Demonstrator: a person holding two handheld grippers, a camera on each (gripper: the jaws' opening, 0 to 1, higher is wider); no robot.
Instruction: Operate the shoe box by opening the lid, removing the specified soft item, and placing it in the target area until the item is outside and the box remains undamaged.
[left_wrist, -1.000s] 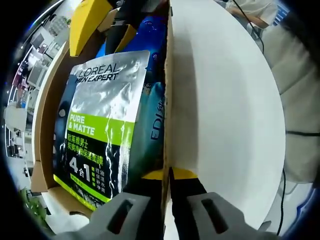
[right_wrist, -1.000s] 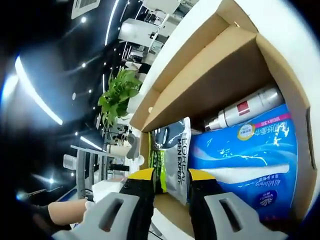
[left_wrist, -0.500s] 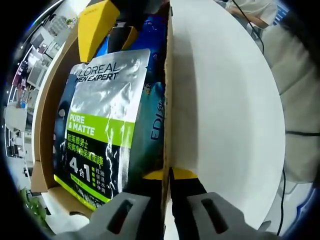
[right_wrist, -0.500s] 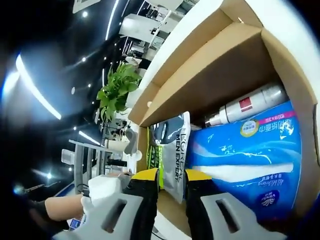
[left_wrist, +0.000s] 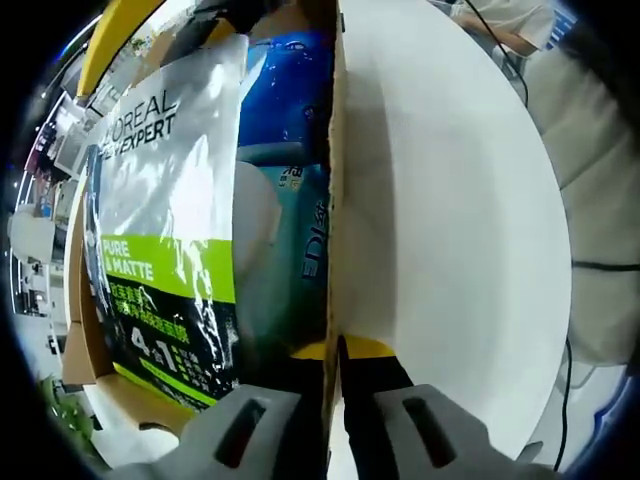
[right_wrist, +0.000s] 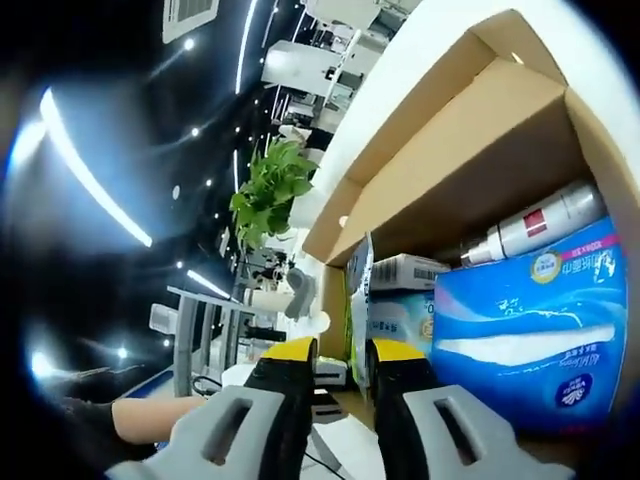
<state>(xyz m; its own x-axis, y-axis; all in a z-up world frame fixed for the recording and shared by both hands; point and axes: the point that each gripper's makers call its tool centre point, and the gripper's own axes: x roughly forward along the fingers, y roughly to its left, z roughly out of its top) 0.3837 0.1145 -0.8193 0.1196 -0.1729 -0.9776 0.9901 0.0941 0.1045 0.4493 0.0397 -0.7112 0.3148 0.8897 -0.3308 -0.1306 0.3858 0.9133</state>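
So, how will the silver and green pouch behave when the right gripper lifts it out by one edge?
The pouch is probably floppy: its foil face is wrinkled and it bows where it stands in the box. It looks flat, so likely light for its size. The glossy film may be slippery, and the right gripper pinches only a thin edge, so it could slide out.

- The left gripper (left_wrist: 335, 352) has pale grey moulded arms, each with a dark slanted slot, and black jaws capped in yellow at the tips.
- The right gripper (right_wrist: 340, 352) is built alike: grey slotted arms, black jaws, yellow tips.
- Its yellow tip (left_wrist: 125, 25) shows in the left gripper view.
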